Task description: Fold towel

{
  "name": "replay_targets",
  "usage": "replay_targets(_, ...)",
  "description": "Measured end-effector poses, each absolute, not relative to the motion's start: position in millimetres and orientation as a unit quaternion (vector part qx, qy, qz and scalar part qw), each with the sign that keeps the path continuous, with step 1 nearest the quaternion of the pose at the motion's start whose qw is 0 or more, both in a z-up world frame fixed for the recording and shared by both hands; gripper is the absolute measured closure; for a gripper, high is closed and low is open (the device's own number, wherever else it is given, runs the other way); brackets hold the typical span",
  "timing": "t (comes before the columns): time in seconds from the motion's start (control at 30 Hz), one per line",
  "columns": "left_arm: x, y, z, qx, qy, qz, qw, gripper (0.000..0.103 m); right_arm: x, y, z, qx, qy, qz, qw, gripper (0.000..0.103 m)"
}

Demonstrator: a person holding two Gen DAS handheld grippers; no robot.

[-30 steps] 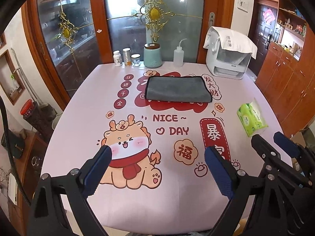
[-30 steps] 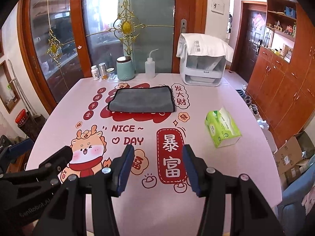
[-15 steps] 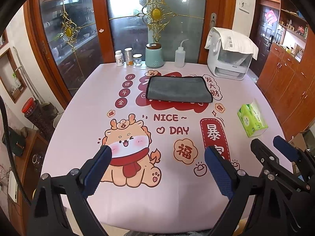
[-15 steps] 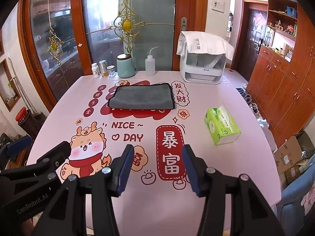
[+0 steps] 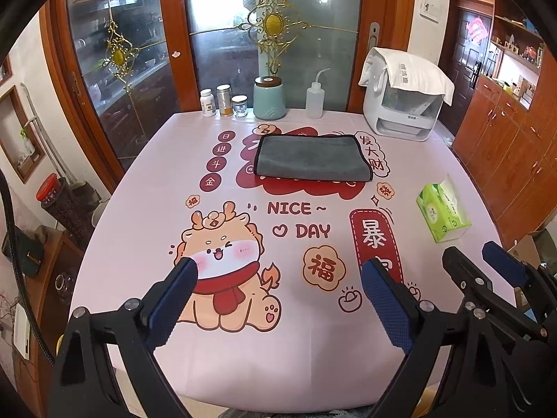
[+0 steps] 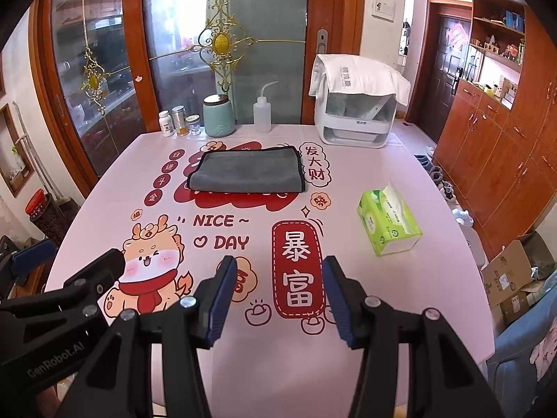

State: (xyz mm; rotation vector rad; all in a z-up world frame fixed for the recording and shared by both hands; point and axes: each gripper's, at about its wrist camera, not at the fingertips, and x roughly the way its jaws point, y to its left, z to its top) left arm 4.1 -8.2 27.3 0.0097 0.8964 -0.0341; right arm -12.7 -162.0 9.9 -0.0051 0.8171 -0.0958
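Grey towel [image 5: 313, 156] lies flat, upper centre of frame, on the table [image 5: 139, 209]. Left gripper [image 5: 278, 299] and right gripper [image 6: 276, 296] both spread, empty, well short. Cloth likely soft, light, limp; pinch at near corners.

The towel [image 5: 311, 156] lies folded flat on the far middle of the tabletop [image 5: 139, 209]; behind it, along the back edge, stand three small jars [image 5: 224, 101], a lidded canister [image 5: 268, 97] and a squeeze bottle [image 5: 315, 99], left to right; a cloth-draped appliance [image 5: 405, 104] sits at the far right corner; a tissue pack [image 5: 442, 210] rests near the right edge; the left claw [image 5: 278, 299] and right claw [image 6: 276, 296] hover side by side over the near edge, well apart from the towel.
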Motion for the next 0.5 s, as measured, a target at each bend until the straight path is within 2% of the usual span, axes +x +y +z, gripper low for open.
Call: replay_targets(0.5,4.2,-9.8,25.3,0.006,0.437,-0.013,0.900,0.008,-12.3,-162.3,10.3,-0.003,0.398,-0.047,0.916,0.051)
